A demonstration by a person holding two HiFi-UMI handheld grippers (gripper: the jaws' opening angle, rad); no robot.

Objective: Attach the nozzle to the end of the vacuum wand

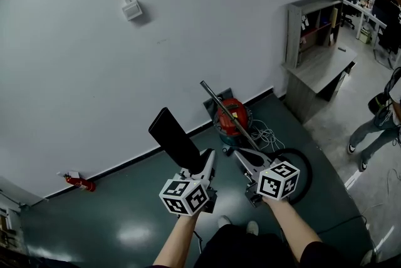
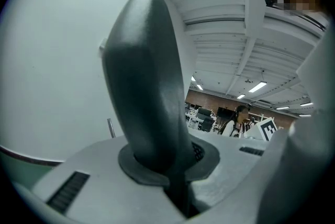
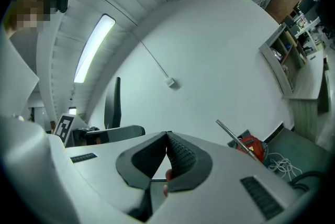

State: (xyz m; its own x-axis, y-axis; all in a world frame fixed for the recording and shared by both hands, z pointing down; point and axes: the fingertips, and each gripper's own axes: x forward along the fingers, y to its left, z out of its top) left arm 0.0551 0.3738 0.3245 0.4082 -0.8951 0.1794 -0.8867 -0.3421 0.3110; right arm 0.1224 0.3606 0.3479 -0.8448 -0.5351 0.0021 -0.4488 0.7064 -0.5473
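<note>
Nozzle [image 1: 175, 138], black and flat, stands clamped in the left gripper [image 1: 205, 166], its base hidden between the pads. Right gripper [image 1: 241, 157] sits alongside, jaws pressed together on nothing. Beyond, the vacuum wand [image 1: 216, 99] leans from a red canister [image 1: 241, 111] at the wall's foot, its lower end masked; open green floor [image 1: 119, 210] lies left.

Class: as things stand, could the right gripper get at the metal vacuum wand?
Probably yes. The right gripper has its jaws shut on nothing, and the vacuum wand leans free ahead of it with nothing between; the jaws must open first.
</note>
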